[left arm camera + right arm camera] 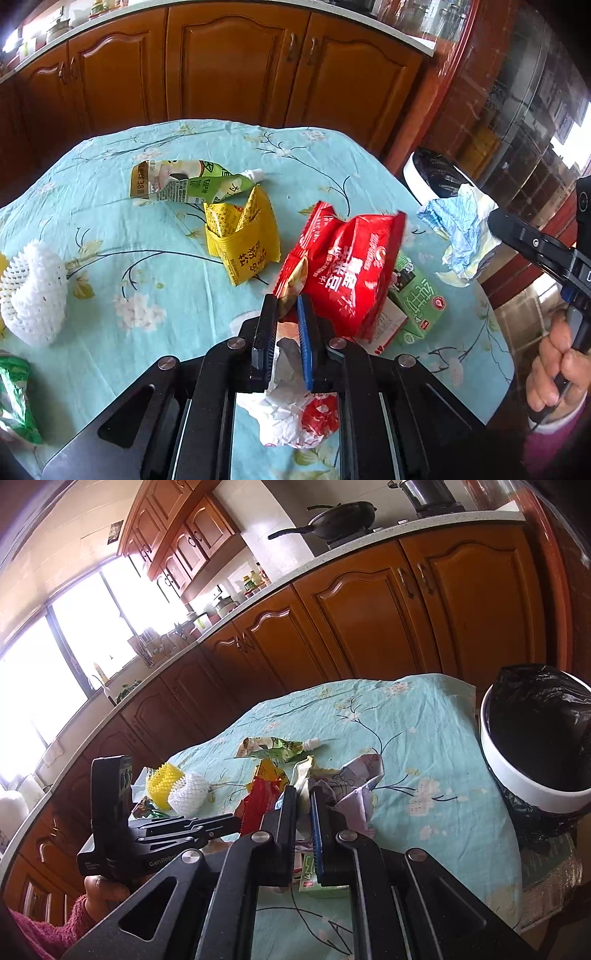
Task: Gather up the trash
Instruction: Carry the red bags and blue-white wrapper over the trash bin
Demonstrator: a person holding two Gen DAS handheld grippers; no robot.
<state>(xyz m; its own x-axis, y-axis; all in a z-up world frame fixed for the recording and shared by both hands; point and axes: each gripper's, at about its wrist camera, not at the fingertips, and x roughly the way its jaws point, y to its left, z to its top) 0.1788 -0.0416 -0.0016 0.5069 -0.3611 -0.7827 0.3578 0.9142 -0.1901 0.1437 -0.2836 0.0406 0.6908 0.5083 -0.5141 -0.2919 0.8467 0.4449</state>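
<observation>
Most of the rubbish is on the table, so I'd judge the job barely begun. From the left of the floral turquoise tablecloth point(177, 258): a crinkled green foil wrapper point(14, 398) at the edge, a white foam fruit net point(33, 291), and, seen from the right-hand camera, a yellow foam net point(162, 777) touching it. Further on lie a flattened green-and-white drink pouch point(173, 181) and a torn yellow sachet point(243, 243) just beside it.

In the middle, the left gripper point(287, 306) is pinching the corner of a red crisp packet point(343, 266), which leans over a green-and-white milk carton point(417, 306); a crumpled white plastic bag with red print point(291, 410) sits under the gripper.

To the right, the right gripper point(303, 797) is pressed onto a crumpled blue-and-white paper wad point(461, 232), held close to the table's right edge. Beyond that edge stands the white bin with a black liner point(535, 746); what I can see of its inside looks empty.

So two pieces are in hand and none looks binned.
</observation>
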